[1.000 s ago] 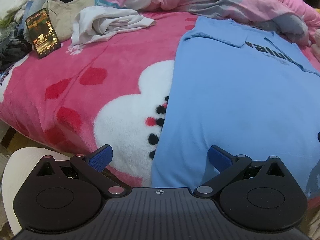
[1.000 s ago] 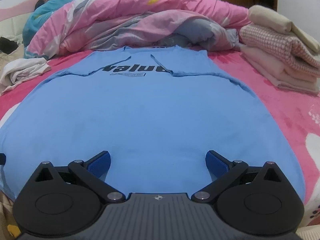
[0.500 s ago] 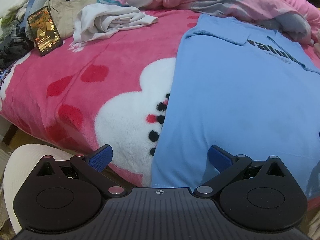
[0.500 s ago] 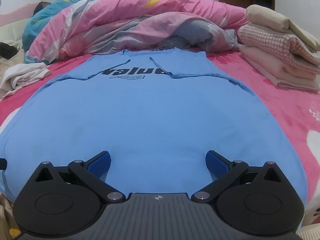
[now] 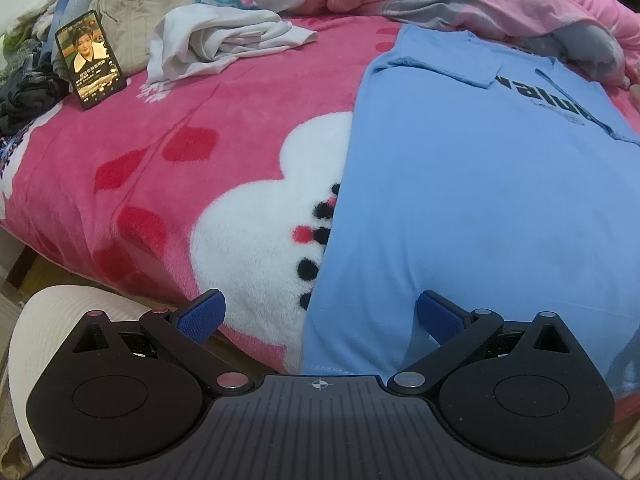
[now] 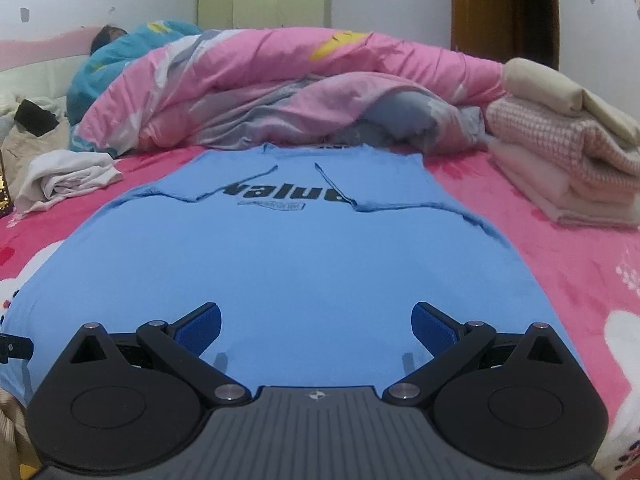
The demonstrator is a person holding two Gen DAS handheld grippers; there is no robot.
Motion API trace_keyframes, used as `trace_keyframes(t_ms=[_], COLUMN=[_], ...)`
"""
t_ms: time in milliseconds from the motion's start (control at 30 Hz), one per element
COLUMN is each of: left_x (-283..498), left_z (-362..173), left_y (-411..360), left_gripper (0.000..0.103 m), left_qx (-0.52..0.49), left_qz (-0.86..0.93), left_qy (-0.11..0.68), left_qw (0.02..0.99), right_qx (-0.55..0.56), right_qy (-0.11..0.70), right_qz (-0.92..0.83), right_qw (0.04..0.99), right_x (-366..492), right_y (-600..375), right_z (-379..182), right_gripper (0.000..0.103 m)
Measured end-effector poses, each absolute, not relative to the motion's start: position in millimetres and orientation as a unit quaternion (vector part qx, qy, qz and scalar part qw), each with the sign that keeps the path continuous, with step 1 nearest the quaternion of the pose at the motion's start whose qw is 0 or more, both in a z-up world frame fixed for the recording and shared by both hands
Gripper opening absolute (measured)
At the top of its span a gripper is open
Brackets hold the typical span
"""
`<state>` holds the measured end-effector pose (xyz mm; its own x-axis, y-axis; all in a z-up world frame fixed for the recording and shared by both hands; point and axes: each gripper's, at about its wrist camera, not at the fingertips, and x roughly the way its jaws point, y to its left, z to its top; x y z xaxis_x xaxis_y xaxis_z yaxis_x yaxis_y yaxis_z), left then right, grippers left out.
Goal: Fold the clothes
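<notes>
Lettering on the blue T-shirt (image 6: 304,264) was partly covered: both sleeves lay folded inward over the chest, so only part of a dark printed word showed between them. The shirt's collar end ran under the heaped pink duvet (image 6: 280,80) and could not be made out. A person's dark hair (image 6: 107,35) showed at the head of the bed, the rest hidden under bedding.

The shirt lay flat on the pink blanket (image 5: 160,168) that covered the bed, hem toward both cameras. The right claw (image 6: 316,324) stood wide open with nothing between its blue pads, low over the middle of the hem edge; whether it touched the cloth could not be told. The left claw (image 5: 318,318) was likewise wide open and empty, straddling the shirt's left hem corner (image 5: 320,364), one finger over the blanket and the other over blue cloth.

A phone (image 5: 91,60) with a lit screen leaned against a pile of clothes (image 5: 36,76) at the bed's far left. A crumpled white garment (image 5: 224,40) lay just beyond it, well apart from the shirt. On the right, a stack of folded blankets (image 6: 560,168) sat beside the duvet. Nothing lay on the shirt itself.
</notes>
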<state>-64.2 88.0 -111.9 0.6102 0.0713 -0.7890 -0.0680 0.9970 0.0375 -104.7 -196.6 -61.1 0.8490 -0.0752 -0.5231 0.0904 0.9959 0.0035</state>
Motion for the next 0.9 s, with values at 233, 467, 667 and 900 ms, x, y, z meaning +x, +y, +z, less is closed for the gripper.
trace_keyframes(t_ms=[233, 467, 667, 900], left_x=[-63.9, -62.6, -62.4, -68.8], left_z=[-112.0, -111.9, -112.1, -116.7], left_y=[87.2, 85.7, 83.4, 83.2], left_gripper=[0.103, 0.103, 0.103, 0.103], left_qx=[0.002, 0.004, 0.011, 0.039], left_qz=[0.041, 0.044, 0.047, 0.022], left_qy=[0.441, 0.444, 0.443, 0.410], left_qw=[0.896, 0.895, 0.895, 0.911], right_qx=[-0.012, -0.004, -0.003, -0.002], right_qy=[0.267, 0.274, 0.272, 0.269], right_qz=[-0.033, -0.027, -0.024, -0.023], right_qw=[0.963, 0.961, 0.962, 0.963], right_x=[-98.2, -96.4, -96.0, -96.5], right_y=[-190.6, -192.9, -194.0, -193.0], right_z=[-77.1, -93.6, -95.2, -96.1], right_gripper=[0.103, 0.103, 0.103, 0.103])
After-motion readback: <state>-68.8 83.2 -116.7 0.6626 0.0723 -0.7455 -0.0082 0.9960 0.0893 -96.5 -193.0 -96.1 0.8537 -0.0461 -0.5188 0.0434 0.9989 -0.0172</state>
